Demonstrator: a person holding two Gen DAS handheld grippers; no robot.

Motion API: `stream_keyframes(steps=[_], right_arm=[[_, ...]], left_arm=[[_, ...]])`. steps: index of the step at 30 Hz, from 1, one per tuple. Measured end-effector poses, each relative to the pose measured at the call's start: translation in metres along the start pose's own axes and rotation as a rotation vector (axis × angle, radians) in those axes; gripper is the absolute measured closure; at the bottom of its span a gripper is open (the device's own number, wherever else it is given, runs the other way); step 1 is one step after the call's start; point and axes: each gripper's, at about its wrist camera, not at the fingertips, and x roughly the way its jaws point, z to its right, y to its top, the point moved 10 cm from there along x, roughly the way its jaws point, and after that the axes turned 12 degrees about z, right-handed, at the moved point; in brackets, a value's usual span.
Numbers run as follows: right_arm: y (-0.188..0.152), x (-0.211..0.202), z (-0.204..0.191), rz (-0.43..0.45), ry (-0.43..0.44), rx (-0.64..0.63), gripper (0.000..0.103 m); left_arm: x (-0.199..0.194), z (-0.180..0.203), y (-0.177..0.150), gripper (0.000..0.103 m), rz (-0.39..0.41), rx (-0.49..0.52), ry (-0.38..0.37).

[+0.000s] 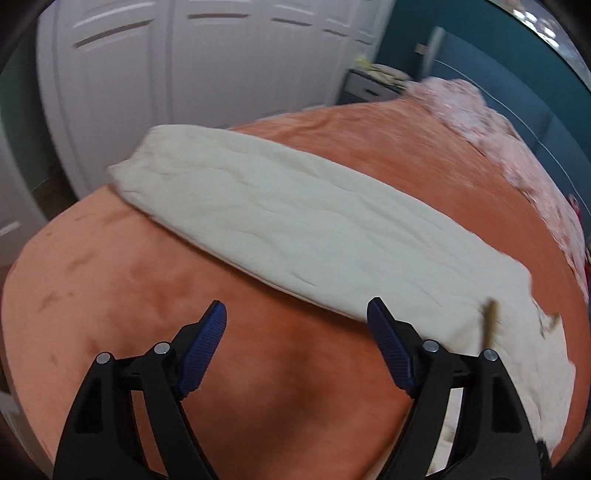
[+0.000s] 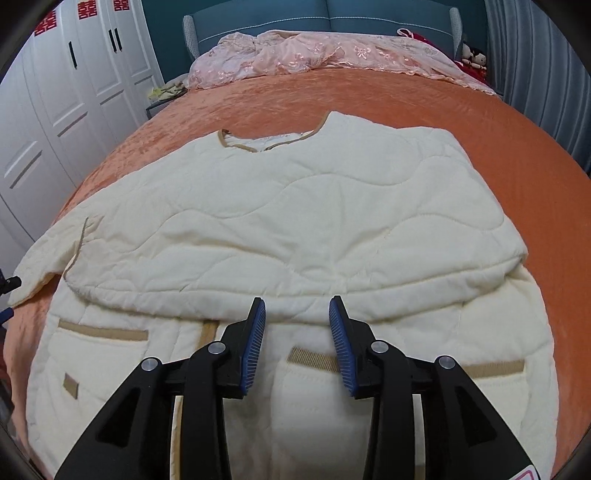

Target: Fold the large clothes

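Observation:
A large cream quilted jacket [image 2: 295,221] with tan trim lies flat on the orange bedspread [image 2: 461,122], collar toward the headboard. In the right wrist view one sleeve is folded across the chest, and the other sleeve [image 2: 40,262] reaches out to the left. Two tan-edged pockets show near the hem. My right gripper [image 2: 296,301] hovers over the jacket's lower middle, open, with nothing pinched. In the left wrist view my left gripper [image 1: 295,306] stands wide open over bare bedspread [image 1: 110,288]. The outstretched cream sleeve [image 1: 295,221] lies just beyond its fingertips.
A pink lace cloth [image 2: 332,55] is heaped at the head of the bed, against a teal headboard [image 2: 332,18]. White wardrobe doors [image 2: 55,110] stand along the left side, with a small nightstand [image 1: 365,86] in the corner. Dolls [image 2: 474,55] and a curtain are at the right.

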Motion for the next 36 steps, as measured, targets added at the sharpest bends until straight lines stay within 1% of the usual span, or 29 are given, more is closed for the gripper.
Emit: stream_keyframes(steps=[2, 4, 5, 7, 9, 11, 13, 14, 15, 16, 18, 20, 22, 25, 27, 30, 32, 34, 36], right_arm=[[-0.009, -0.007, -0.008, -0.009, -0.003, -0.018, 0.067], [-0.017, -0.012, -0.016, -0.021, -0.008, -0.035, 0.067], [-0.020, -0.013, -0.019, -0.026, -0.007, -0.036, 0.067], [-0.024, -0.014, -0.025, -0.031, -0.013, -0.045, 0.067], [-0.024, -0.014, -0.029, -0.034, -0.019, -0.055, 0.067], [-0.022, -0.014, -0.032, -0.031, -0.021, -0.056, 0.067], [-0.019, -0.013, -0.034, -0.028, -0.021, -0.058, 0.067], [-0.019, -0.013, -0.035, -0.030, -0.021, -0.063, 0.067], [-0.019, -0.011, -0.036, -0.030, -0.021, -0.069, 0.067], [-0.019, -0.010, -0.036, -0.031, -0.024, -0.073, 0.067], [-0.016, -0.006, -0.034, -0.021, -0.030, -0.075, 0.067], [-0.005, 0.002, -0.032, -0.005, -0.015, -0.047, 0.067], [0.009, 0.011, -0.032, 0.014, -0.009, -0.031, 0.069], [0.011, 0.033, -0.034, -0.018, -0.005, -0.046, 0.071], [0.002, 0.042, -0.035, -0.041, -0.007, -0.066, 0.071], [-0.001, 0.042, -0.037, -0.017, -0.006, -0.079, 0.071], [-0.002, 0.041, -0.037, -0.008, -0.004, -0.077, 0.071], [-0.001, 0.037, -0.036, 0.005, 0.007, -0.061, 0.071], [-0.001, 0.025, -0.032, 0.014, 0.027, -0.024, 0.072]], left_arm=[[0.019, -0.051, 0.024, 0.028, 0.001, -0.095, 0.084], [0.035, -0.089, 0.042, 0.028, 0.007, -0.193, 0.124], [0.042, -0.102, 0.048, 0.028, 0.002, -0.235, 0.131], [0.058, -0.118, 0.050, 0.029, -0.028, -0.290, 0.136], [0.071, -0.122, 0.049, 0.031, -0.052, -0.309, 0.129], [0.073, -0.117, 0.051, 0.032, -0.035, -0.304, 0.132], [0.076, -0.102, 0.052, 0.055, -0.040, -0.278, 0.095], [0.076, -0.097, 0.054, 0.077, -0.048, -0.263, 0.084], [0.074, -0.088, 0.057, 0.095, -0.047, -0.247, 0.075], [0.069, -0.079, 0.061, 0.095, -0.038, -0.230, 0.060], [0.047, -0.049, 0.078, 0.097, 0.018, -0.182, 0.005], [0.021, -0.008, 0.096, 0.097, 0.079, -0.115, -0.068], [-0.007, 0.035, 0.109, 0.097, 0.124, -0.066, -0.145], [-0.043, 0.092, 0.116, 0.097, 0.154, -0.016, -0.258], [-0.061, 0.127, 0.114, 0.097, 0.157, 0.031, -0.315], [-0.094, 0.181, 0.105, 0.097, 0.179, 0.137, -0.399], [-0.117, 0.222, 0.094, 0.097, 0.181, 0.202, -0.467], [-0.138, 0.265, 0.078, 0.097, 0.155, 0.241, -0.556], [-0.153, 0.308, 0.055, 0.097, 0.104, 0.274, -0.639]])
